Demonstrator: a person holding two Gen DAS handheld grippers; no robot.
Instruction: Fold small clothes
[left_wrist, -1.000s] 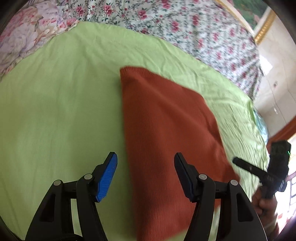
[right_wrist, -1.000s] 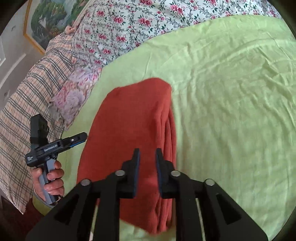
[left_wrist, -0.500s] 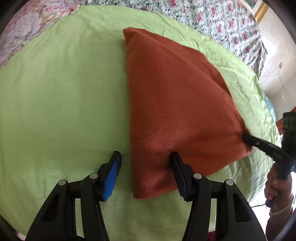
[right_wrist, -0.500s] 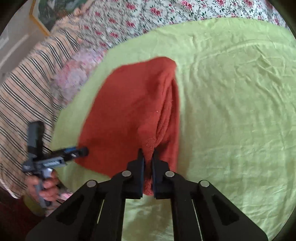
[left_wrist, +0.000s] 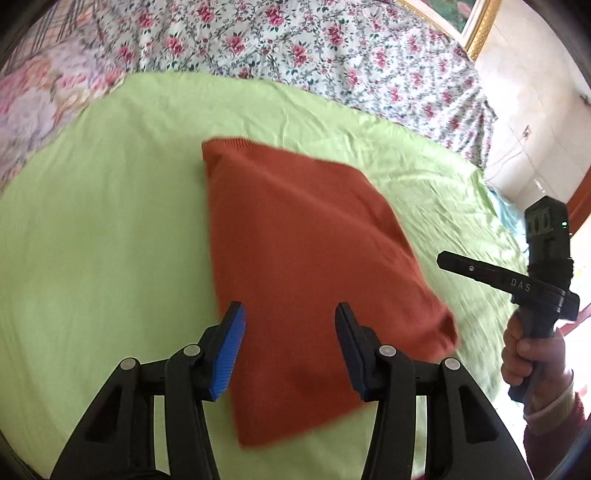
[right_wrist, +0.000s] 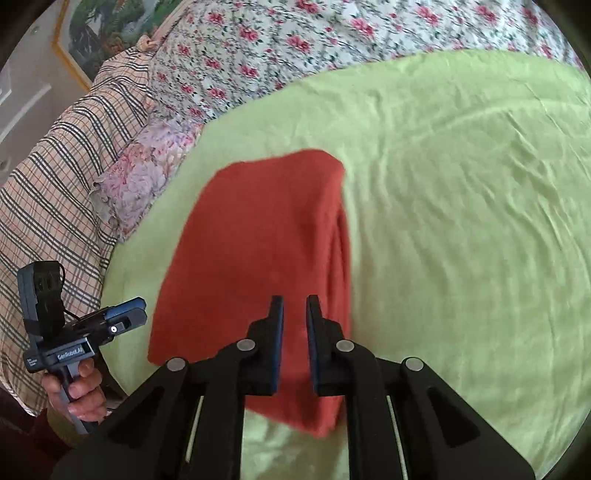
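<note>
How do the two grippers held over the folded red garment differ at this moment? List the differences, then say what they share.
1. The left gripper has its jaws spread wide; the right gripper has them nearly together, with a narrow gap.
2. The left gripper's pads show bright blue; the right's look dark.

Shared: both are black, hand-held, and grip nothing above the red garment on the green sheet.

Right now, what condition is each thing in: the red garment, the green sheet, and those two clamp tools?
Rust-red garment: folded into a flat stack, lying on the sheet, not held.
Green sheet: spread over the bed, lightly wrinkled.
Left hand-held gripper: wide open above the garment's near edge.
Right hand-held gripper: slightly open, a narrow gap, gripping nothing.
</note>
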